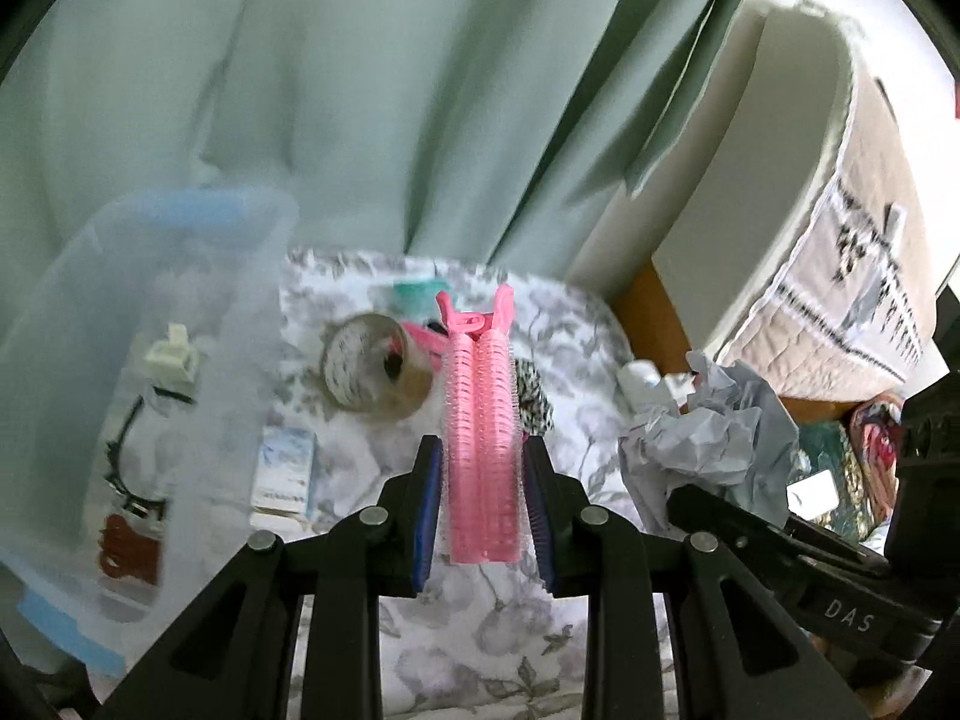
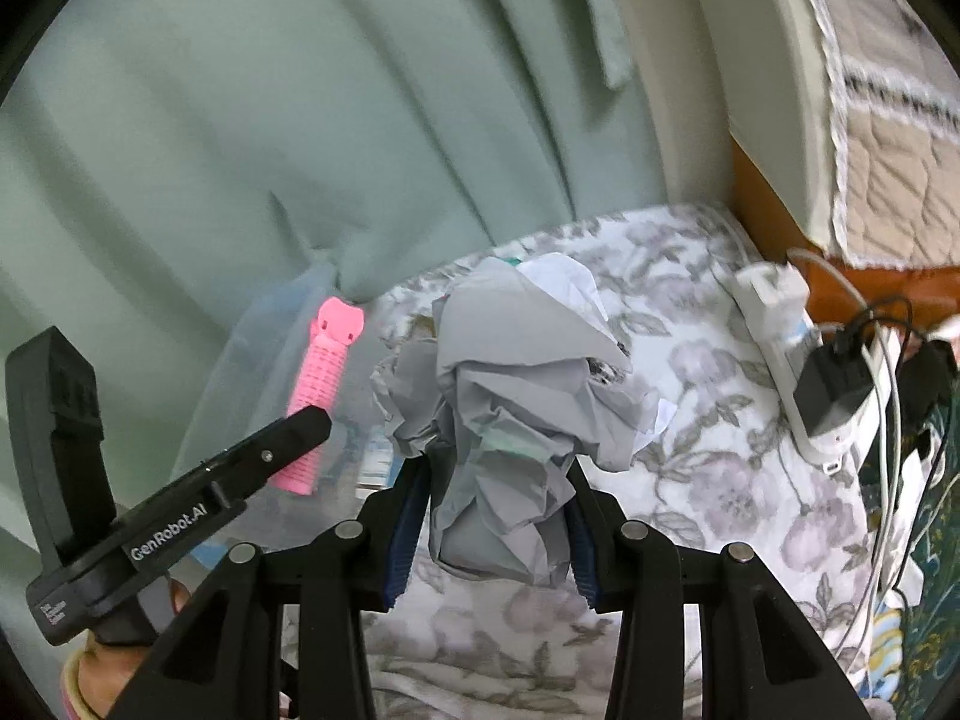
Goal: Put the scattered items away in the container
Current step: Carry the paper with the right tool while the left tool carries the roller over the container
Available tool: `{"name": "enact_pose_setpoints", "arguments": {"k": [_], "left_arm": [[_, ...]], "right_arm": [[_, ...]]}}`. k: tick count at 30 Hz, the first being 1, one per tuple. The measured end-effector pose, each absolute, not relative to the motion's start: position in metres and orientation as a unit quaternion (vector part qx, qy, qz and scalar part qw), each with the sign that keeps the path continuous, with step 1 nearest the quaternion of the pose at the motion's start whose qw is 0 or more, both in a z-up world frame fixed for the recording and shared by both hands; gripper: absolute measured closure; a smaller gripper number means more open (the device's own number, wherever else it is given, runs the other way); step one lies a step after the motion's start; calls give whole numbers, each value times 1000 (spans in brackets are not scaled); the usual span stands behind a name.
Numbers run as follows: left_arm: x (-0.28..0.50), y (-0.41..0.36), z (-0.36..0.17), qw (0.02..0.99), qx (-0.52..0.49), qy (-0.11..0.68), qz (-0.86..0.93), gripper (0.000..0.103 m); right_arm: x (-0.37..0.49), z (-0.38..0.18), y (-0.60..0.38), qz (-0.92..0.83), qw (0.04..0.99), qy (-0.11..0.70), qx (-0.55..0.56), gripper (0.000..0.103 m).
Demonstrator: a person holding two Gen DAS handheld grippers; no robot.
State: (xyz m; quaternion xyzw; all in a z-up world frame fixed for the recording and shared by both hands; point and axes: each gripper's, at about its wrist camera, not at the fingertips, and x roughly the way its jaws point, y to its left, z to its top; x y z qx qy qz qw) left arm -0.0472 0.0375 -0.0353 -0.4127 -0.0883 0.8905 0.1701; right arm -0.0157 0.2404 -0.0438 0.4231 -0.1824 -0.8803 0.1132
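My left gripper (image 1: 483, 474) is shut on a pink hair-roller clip (image 1: 480, 420) and holds it above the floral bedsheet (image 1: 480, 630). The clip also shows in the right wrist view (image 2: 318, 396). The clear plastic container (image 1: 120, 372) with blue handles stands at the left and holds several small items. My right gripper (image 2: 498, 498) is shut on a crumpled ball of grey paper (image 2: 510, 396), which also shows in the left wrist view (image 1: 708, 450). A tape roll (image 1: 375, 363), a small box (image 1: 285, 468) and a leopard-print scrunchie (image 1: 534, 402) lie on the sheet.
A pale green curtain (image 1: 360, 120) hangs behind. A quilted bed edge with wood frame (image 1: 840, 270) is at the right. A white power strip with chargers and cables (image 2: 828, 384) lies at the right on the sheet. A teal item (image 1: 417, 294) lies behind the tape.
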Motion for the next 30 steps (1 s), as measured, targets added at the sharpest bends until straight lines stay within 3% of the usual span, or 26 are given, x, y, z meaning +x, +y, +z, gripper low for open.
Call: {"name": "enact_pose_setpoints", "arguments": {"k": [16, 30], "left_arm": [[-21, -53, 15, 112, -331, -141, 926, 75], [-6, -132, 7, 45, -317, -191, 928, 75]], "right_arm": [[-4, 18, 172, -899, 182, -137, 374, 58], [-21, 24, 100, -885, 245, -92, 385, 58]]}}
